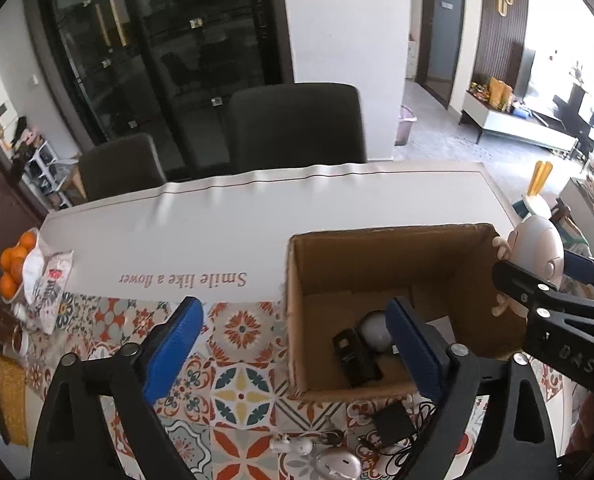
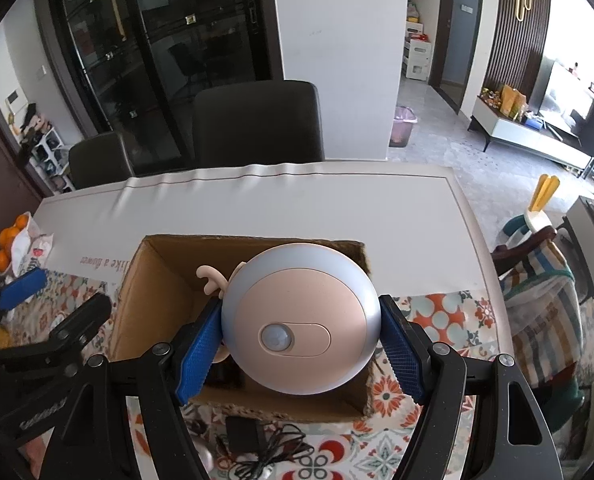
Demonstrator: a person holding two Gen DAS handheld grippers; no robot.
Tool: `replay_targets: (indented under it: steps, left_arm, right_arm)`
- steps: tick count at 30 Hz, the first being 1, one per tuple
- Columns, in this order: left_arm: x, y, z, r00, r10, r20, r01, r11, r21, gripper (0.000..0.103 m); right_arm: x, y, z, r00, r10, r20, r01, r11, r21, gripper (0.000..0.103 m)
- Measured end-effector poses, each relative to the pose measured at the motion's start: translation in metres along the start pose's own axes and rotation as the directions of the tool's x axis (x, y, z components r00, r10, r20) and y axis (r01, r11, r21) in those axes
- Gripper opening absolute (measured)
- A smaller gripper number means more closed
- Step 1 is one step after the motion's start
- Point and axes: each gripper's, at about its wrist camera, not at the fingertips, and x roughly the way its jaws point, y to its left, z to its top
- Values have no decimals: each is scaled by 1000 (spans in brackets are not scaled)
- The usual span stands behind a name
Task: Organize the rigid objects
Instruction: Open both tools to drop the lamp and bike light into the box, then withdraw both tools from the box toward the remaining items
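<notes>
An open cardboard box (image 1: 377, 260) stands on the patterned tablecloth. On its floor lie a black block (image 1: 357, 356) and a pale round object (image 1: 373, 328). My left gripper (image 1: 293, 344) is open above the box's near left corner; one blue pad is outside the box, the other over its inside, and nothing is held. My right gripper (image 2: 301, 344) is shut on a round pink and blue night light (image 2: 301, 320) with small antlers, held over the cardboard box (image 2: 157, 300). The left wrist view shows the night light (image 1: 537, 244) at the box's right rim.
A black power adapter (image 2: 245, 432) with a tangled cable lies in front of the box, beside small white gadgets (image 1: 337, 460). A bag of oranges (image 1: 15, 264) sits at the table's left end. Two dark chairs (image 1: 297, 128) stand behind the far edge.
</notes>
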Motion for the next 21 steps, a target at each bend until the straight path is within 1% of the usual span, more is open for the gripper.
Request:
replay_targets:
  steps: [2,3,4,10,12,21]
  left_arm:
    - [-3,3,-1,1000,11,16,-11,1000,-2,97]
    - [-4,4,-1,1000,23,21,-23,1000,-2,98]
    - [-5,5,-2,999,30,27,-30,1000,-1,98]
    - [-16,11,-9,998,46,43,-46,999,-8,99]
    - [-21,11,-14,997,53,51,-53,999,-9,102]
    - [-46,18,-40,996,50,67,-48,999,-24,103]
  right_arm:
    - [1,3,1,1000,2,0,-2,1000,-7,76]
    - [0,6,1,1000,-12,10,12,1000,-13,84]
    - [-1,8,2,1000,-23,19,23,1000,-17,88]
    - [-15,10,-5,999,-32,38,32,999,-16,88]
    - [-21,10,-10,999,-21,43,22,1000,-14,88]
    - [-52,7,-39,997,14,82,-14,1000,6,88]
